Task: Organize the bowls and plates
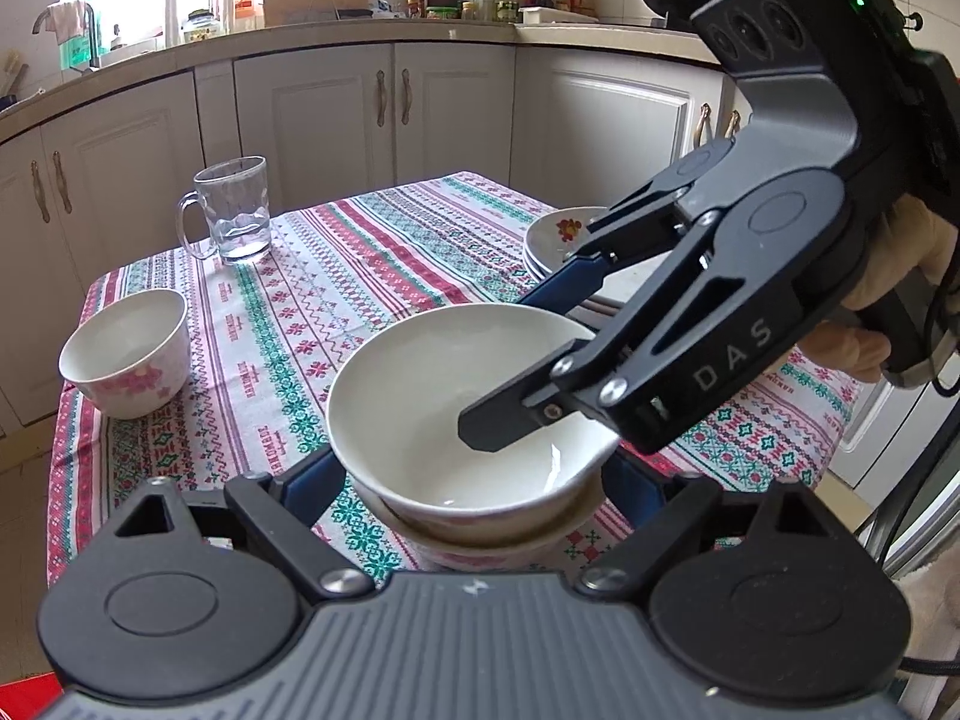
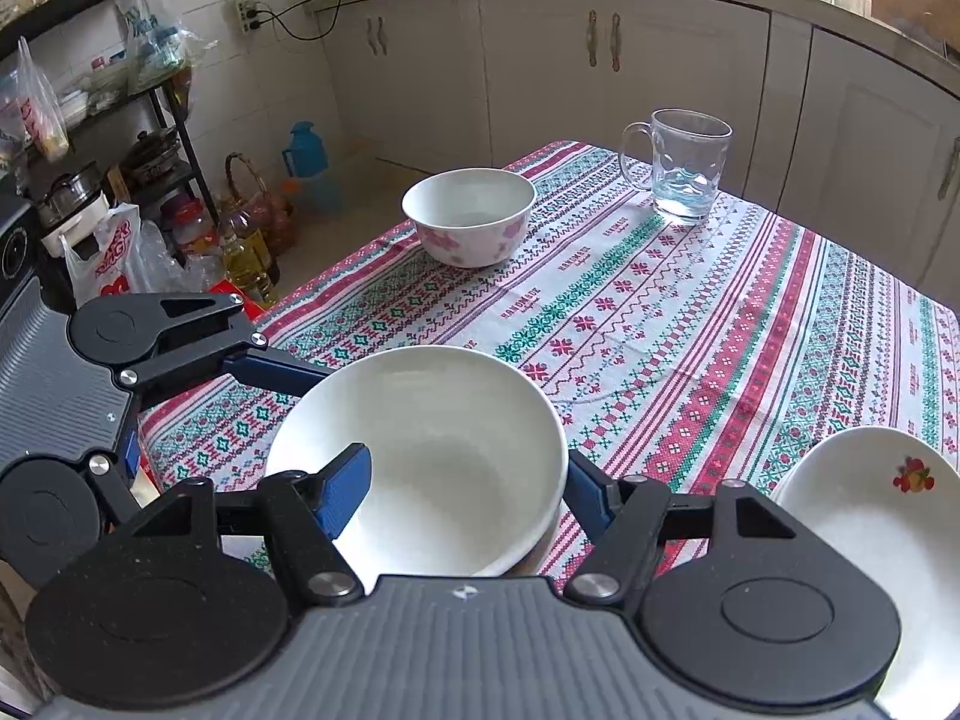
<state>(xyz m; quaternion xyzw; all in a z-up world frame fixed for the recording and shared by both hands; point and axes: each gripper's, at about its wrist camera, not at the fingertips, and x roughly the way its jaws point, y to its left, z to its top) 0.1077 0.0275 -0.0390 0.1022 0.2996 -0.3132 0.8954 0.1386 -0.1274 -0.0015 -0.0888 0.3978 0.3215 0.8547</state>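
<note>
A wide white bowl sits nested in a second bowl on the patterned tablecloth. My right gripper is shut on the upper bowl's wall, one finger inside and the other outside. My left gripper straddles the stack low down. Its blue fingers run along both sides. The upper bowl hides its pads, so contact with the lower bowl is unclear. A small floral bowl stands apart near the table's edge. A stack of white plates lies beside the right gripper.
A glass mug with a little water stands at the table's far corner. White kitchen cabinets line the wall behind the table. Bottles, bags and a black shelf crowd the floor beyond the table's edge.
</note>
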